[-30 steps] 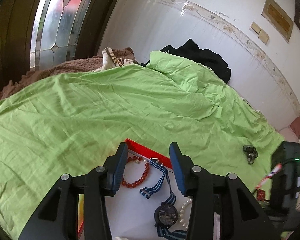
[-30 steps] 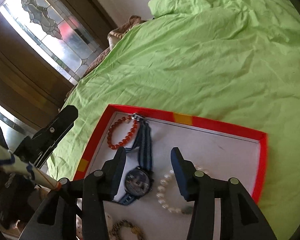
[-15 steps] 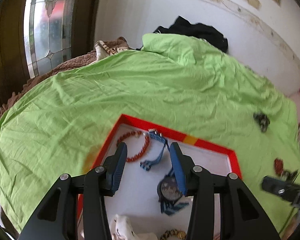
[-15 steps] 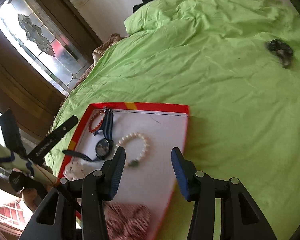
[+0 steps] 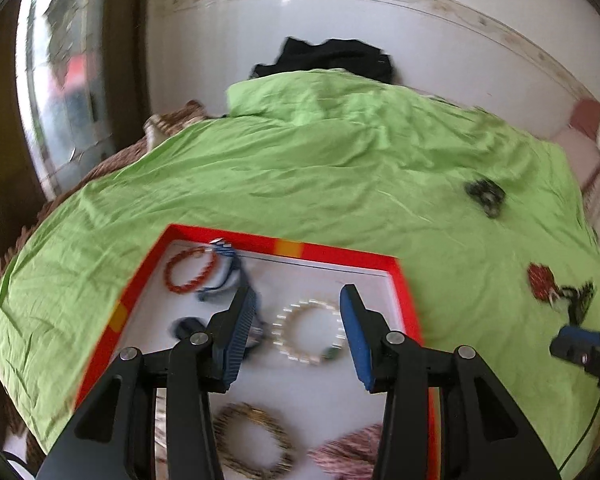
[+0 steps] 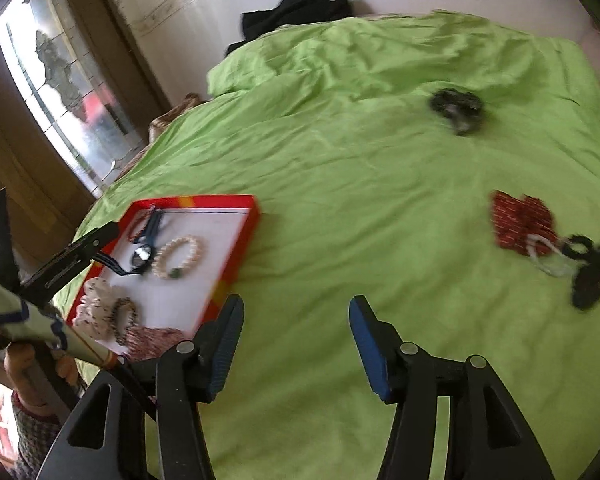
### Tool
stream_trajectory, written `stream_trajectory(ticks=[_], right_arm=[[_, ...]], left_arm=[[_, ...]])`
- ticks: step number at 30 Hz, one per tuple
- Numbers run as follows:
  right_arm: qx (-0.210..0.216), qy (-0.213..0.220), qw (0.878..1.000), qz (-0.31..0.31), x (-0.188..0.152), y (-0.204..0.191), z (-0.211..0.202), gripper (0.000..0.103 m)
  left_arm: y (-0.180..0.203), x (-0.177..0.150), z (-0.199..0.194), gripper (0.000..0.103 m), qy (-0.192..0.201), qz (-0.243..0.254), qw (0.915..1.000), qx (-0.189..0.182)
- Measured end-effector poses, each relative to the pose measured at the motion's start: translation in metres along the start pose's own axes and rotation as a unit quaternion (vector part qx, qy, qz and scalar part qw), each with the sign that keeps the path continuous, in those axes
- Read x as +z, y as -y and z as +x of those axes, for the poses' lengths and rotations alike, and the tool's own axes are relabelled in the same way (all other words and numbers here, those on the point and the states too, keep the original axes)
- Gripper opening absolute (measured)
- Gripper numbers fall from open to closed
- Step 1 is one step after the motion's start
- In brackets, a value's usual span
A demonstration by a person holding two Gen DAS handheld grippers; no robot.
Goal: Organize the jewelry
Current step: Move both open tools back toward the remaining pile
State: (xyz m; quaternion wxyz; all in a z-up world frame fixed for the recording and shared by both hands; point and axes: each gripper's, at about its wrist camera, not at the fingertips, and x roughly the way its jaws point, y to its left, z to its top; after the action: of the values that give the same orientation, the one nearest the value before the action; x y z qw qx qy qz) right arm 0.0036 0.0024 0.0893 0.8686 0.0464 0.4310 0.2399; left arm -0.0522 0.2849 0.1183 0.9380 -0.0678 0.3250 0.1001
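Right tool (image 6: 296, 340) swinging off the red tray (image 6: 236, 268), jaws just widened, empty, aimed ahead-right at red beaded jewelry (image 6: 520, 220). Left tool (image 5: 296, 328) part-open, empty, above pearl bracelet (image 5: 308, 332).

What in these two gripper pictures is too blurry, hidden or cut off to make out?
- Left wrist view: the dark watch face in the red-rimmed tray is partly hidden behind a finger of the left gripper.
- Left wrist view: the pinkish woven item is cut off by that gripper's arm.
- Right wrist view: the small black item on the green bedsheet is motion-blurred; its type is unclear.
- Right wrist view: the red-and-black pile is a blurred tangle.
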Motion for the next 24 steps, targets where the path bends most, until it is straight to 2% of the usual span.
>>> stream_trajectory(ticks=[7, 13, 24], right_arm=[[-0.030, 0.018, 0.999, 0.027, -0.009, 0.046, -0.019, 0.060], [-0.044, 0.023, 0.998, 0.044, -0.019, 0.074, -0.026, 0.061], [-0.063, 0.050, 0.994, 0.075, -0.020, 0.121, -0.040, 0.061]], left_arm=[[0.058, -0.011, -0.011, 0.043, 0.008, 0.053, 0.9984, -0.015], [0.087, -0.023, -0.014, 0.043, 0.002, 0.082, 0.9963, -0.024], [0.128, -0.043, -0.011, 0.044, -0.009, 0.137, 0.9905, -0.011]])
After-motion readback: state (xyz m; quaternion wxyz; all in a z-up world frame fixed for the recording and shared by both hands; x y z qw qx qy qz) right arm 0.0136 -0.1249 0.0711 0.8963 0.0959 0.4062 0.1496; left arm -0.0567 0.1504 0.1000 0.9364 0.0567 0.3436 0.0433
